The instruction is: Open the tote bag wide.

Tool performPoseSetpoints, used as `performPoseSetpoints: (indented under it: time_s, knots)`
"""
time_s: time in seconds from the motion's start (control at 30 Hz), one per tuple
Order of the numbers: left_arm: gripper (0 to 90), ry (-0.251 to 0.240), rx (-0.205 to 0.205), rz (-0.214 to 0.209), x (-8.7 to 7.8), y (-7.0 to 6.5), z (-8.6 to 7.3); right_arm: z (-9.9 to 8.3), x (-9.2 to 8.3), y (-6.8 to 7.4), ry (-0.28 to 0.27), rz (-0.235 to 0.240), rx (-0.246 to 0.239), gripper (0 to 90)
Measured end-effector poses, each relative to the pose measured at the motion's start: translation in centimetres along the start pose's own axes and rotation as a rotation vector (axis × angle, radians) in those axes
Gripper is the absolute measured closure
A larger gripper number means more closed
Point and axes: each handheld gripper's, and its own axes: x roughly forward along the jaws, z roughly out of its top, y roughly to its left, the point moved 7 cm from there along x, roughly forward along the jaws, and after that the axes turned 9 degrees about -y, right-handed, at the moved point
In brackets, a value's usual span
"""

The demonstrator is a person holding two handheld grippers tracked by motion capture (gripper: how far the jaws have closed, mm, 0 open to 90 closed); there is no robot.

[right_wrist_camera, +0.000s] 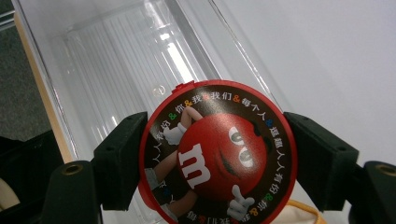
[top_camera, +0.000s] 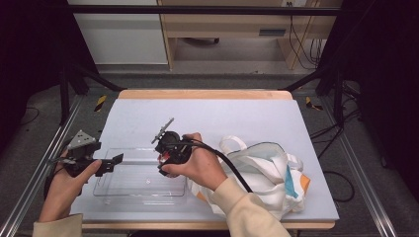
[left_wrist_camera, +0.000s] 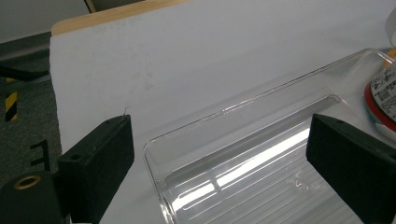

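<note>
My right gripper (right_wrist_camera: 217,154) is shut on a round red-lidded candy container (right_wrist_camera: 217,154) whose lid bears a red cartoon figure with an "m". In the high view that gripper (top_camera: 165,157) hangs at the far right rim of a clear plastic tray (top_camera: 113,185), the container mostly hidden by the hand. The same container's red edge and label (left_wrist_camera: 384,98) peek in at the right of the left gripper view. My left gripper (top_camera: 116,162) stands open at the tray's left end, its jaws straddling the tray's corner (left_wrist_camera: 154,144) with nothing between the pads.
A white tote bag (top_camera: 267,173) with blue and orange patches lies crumpled to the right of the tray. The tray rests on a white mat (top_camera: 222,113) over a wooden table. Metal rails run down both sides; black frame legs stand behind.
</note>
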Motion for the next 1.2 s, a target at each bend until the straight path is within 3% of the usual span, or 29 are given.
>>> performPoseSetpoints:
  time_s: [1.2]
  knots:
    - [8.0, 0.019, 0.009, -0.012, 0.3, -0.2, -0.3, -2.0, 2.2, -0.3, 0.047, -0.005, 0.020, 25.8]
